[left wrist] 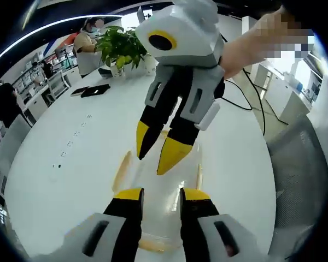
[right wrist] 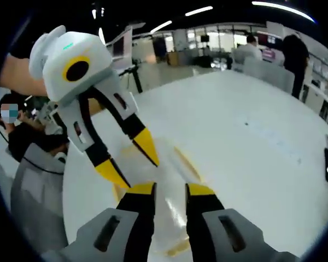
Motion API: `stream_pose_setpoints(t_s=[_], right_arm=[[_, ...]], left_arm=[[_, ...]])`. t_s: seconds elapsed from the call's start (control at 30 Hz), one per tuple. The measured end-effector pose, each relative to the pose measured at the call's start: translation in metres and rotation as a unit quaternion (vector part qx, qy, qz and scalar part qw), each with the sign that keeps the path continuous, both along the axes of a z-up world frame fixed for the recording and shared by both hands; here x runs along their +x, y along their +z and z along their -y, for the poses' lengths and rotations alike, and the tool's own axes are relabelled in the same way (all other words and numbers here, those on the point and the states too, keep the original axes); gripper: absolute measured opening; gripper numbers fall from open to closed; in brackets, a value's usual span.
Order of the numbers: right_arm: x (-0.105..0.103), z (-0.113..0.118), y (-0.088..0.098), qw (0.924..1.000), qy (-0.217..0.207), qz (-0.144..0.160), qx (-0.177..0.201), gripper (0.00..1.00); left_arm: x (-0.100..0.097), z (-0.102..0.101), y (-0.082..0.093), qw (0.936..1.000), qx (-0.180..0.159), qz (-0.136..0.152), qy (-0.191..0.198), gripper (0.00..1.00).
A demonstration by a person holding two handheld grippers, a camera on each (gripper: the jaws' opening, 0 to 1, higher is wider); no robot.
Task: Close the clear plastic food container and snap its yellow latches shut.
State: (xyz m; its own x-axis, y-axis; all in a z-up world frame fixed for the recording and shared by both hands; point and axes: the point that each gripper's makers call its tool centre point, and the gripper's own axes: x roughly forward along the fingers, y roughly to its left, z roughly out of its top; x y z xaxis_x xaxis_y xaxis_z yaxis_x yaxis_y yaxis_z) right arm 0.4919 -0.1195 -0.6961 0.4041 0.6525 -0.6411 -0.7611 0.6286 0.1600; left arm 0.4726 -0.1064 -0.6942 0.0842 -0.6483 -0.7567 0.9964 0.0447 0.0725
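You are hovering both tools over the clear container (left wrist: pixel 158 180) lying on the white counter (left wrist: pixel 71 164). Your left tool (left wrist: pixel 161 197) and right tool (right wrist: pixel 169 191) are both standing narrowly parted, gripping nothing. The yellow latches (left wrist: pixel 122 169) seem unfastened; next, press one down.

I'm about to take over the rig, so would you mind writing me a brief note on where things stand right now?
Left gripper: open, jaws over the near end of the clear container, not gripping it.
Right gripper: open, hovering over the opposite end of the container.
Container: lies on the white table between the two grippers; yellow latches show along its sides.
Done: both grippers are in position over the container. Whether the lid is fully seated is hard to tell through the clear plastic.
Left: press the lid down if needed, then snap each yellow latch shut.
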Motion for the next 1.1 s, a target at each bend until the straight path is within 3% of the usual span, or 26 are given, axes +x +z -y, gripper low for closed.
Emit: stream_pose_setpoints(t_s=[0.6, 0.7, 0.93, 1.1], right_arm=[[0.007, -0.008, -0.003, 0.9997, 0.017, 0.016, -0.006, 0.22], [0.011, -0.007, -0.003, 0.9996, 0.018, 0.021, -0.009, 0.28], [0.016, -0.008, -0.003, 0.9997, 0.02, 0.015, -0.004, 0.29], [0.018, -0.008, -0.005, 0.9991, 0.04, 0.012, -0.008, 0.32]], left_arm=[[-0.021, 0.006, -0.003, 0.9994, 0.001, -0.001, -0.034, 0.23], [-0.025, 0.006, -0.003, 0.9991, 0.003, 0.008, -0.043, 0.24], [-0.033, 0.005, -0.007, 0.9982, 0.01, 0.024, -0.054, 0.28], [-0.034, 0.006, -0.007, 0.9958, 0.016, 0.055, -0.071, 0.31]])
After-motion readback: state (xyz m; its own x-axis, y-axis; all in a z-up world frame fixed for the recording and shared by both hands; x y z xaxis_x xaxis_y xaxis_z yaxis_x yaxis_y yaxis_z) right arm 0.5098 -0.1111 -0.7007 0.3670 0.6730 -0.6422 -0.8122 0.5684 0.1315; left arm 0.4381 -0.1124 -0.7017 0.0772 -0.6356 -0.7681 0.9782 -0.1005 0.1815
